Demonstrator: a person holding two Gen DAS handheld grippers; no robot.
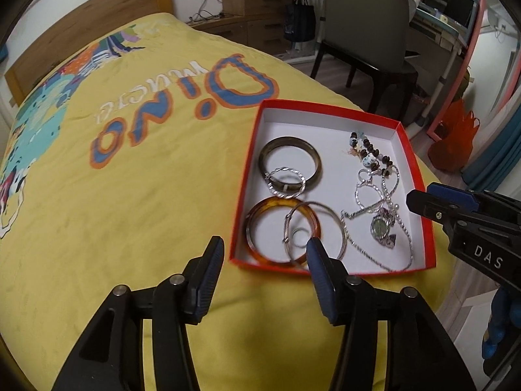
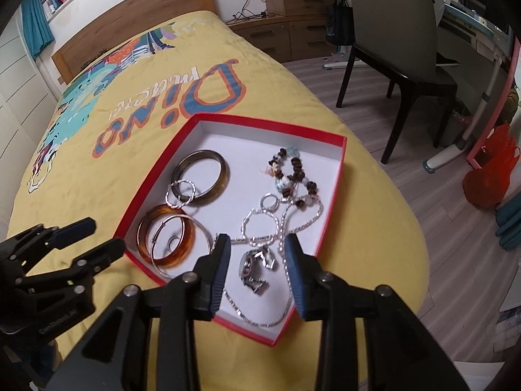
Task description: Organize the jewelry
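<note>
A red box (image 1: 418, 176) (image 2: 337, 176) with a white floor lies on the yellow bedspread and holds the jewelry. In it are a dark bangle (image 1: 289, 163) (image 2: 200, 177), an amber bangle (image 1: 257, 247) (image 2: 162, 239), thin silver hoops (image 1: 338, 228) (image 2: 180, 194), a beaded bracelet (image 1: 371, 154) (image 2: 289, 171), a silver chain (image 1: 387, 195) (image 2: 302, 218) and a small watch pendant (image 1: 379, 228) (image 2: 252, 267). My left gripper (image 1: 265, 246) is open and empty at the box's near left corner. My right gripper (image 2: 257, 244) is open and empty above the pendant; it also shows in the left wrist view (image 1: 420, 200).
The bed (image 1: 114, 195) (image 2: 374, 228) has a "Dino" print and a wooden headboard (image 1: 81, 26). A dark chair (image 1: 368, 32) (image 2: 400, 49), a desk and an orange bag (image 2: 491, 169) stand on the wooden floor to the right of the bed.
</note>
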